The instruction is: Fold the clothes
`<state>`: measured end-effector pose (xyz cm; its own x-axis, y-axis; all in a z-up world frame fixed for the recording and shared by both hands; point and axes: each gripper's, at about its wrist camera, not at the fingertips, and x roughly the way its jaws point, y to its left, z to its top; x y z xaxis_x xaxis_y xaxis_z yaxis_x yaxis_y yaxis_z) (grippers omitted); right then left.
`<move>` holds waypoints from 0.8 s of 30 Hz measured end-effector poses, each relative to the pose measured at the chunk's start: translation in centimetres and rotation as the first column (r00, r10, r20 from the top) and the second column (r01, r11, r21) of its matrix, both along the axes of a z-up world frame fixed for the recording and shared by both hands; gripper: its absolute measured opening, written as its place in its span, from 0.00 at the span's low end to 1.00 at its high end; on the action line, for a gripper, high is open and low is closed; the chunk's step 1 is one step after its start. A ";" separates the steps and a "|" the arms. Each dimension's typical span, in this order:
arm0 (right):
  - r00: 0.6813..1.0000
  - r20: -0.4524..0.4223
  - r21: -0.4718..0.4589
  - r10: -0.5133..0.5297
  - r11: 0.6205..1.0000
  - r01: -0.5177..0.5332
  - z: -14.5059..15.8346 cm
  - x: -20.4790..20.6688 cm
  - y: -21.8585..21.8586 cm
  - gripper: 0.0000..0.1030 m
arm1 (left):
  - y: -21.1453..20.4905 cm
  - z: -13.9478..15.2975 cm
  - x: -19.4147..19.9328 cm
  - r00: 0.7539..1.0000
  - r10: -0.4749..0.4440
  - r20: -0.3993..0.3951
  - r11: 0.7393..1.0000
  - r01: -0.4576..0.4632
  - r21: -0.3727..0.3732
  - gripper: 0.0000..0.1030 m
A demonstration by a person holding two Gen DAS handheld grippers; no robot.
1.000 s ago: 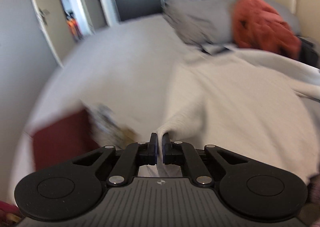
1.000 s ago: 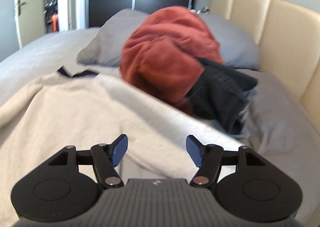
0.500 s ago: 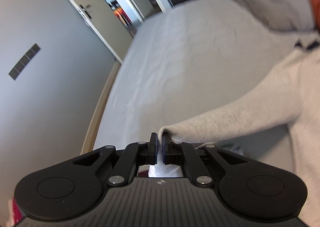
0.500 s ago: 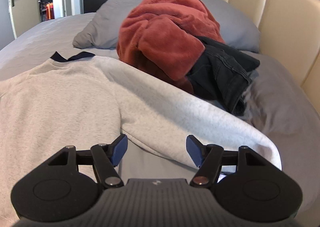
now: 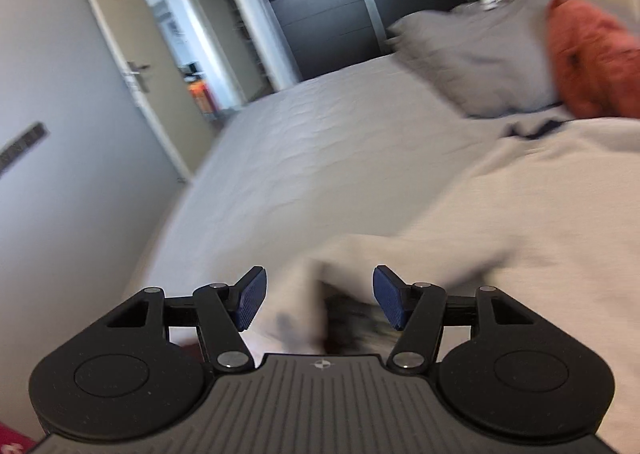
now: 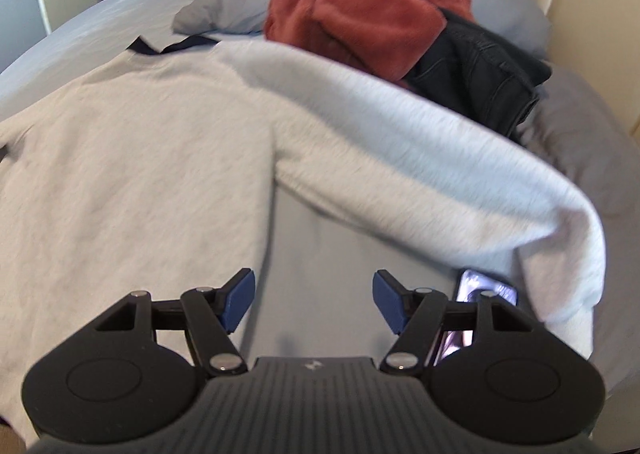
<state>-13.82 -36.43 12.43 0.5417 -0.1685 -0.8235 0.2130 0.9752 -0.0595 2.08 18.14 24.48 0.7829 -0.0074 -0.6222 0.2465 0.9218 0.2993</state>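
A light grey sweatshirt (image 6: 140, 158) with a dark collar lies spread on the bed. Its right sleeve (image 6: 420, 158) stretches out toward the right. In the left wrist view the left sleeve's cuff (image 5: 308, 294) lies between the jaws of my left gripper (image 5: 318, 300), which are opening; the pads do not press on it. My right gripper (image 6: 312, 302) hovers open over the sheet between the sweatshirt's body and its right sleeve, holding nothing.
A rust-red fleece (image 6: 360, 2) and a black garment (image 6: 480, 66) are piled at the grey pillows (image 6: 224, 2) by the beige headboard (image 6: 592, 14). A phone (image 6: 484, 294) lies under the right sleeve's cuff. A door (image 5: 132, 66) and dark wardrobe (image 5: 340, 2) stand beyond the bed.
My left gripper, shut on the sleeve cuff before, has opened and let it go. My right gripper has sunk closer to the bed and tipped downward, still open.
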 end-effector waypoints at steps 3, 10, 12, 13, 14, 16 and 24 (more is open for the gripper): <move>1.000 -0.014 0.018 0.018 1.000 -0.018 -0.5 -0.9 0.9 0.67 | -2.0 -1.2 -3.4 0.992 -0.072 -0.101 0.994 0.063 -0.086 0.56; 0.999 -0.024 0.085 0.040 0.996 -0.038 -1.4 -3.5 2.8 0.67 | -5.8 -10.3 -8.7 0.904 -0.166 -0.394 0.972 0.083 -0.218 0.56; 0.999 -0.020 0.129 0.027 0.991 -0.024 -1.6 -4.4 3.1 0.67 | -5.9 -12.7 -9.1 0.883 -0.155 -0.444 0.967 0.044 -0.250 0.56; 1.000 -0.018 0.157 0.015 0.987 -0.012 -1.6 -4.9 3.2 0.67 | -5.8 -13.7 -9.1 0.877 -0.146 -0.457 0.965 0.025 -0.260 0.56; 1.000 -0.018 0.187 0.003 0.982 0.000 -1.7 -5.4 3.2 0.67 | -5.6 -14.5 -9.1 0.873 -0.132 -0.470 0.964 0.002 -0.266 0.55; 1.000 -0.019 0.228 -0.017 0.974 0.021 -2.0 -6.4 3.3 0.66 | -5.2 -16.0 -9.2 0.860 -0.122 -0.496 0.962 -0.021 -0.273 0.52; 0.995 -0.066 0.322 -0.078 0.942 0.095 -3.6 -8.5 2.8 0.51 | -5.6 -18.1 -9.4 0.848 -0.125 -0.516 0.958 -0.033 -0.286 0.10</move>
<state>-22.32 -33.61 8.85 0.4927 0.0677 -0.8676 0.3020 0.9217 0.2435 -7.29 12.53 6.39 0.3343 -0.2664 -0.9040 0.3372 0.9295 -0.1492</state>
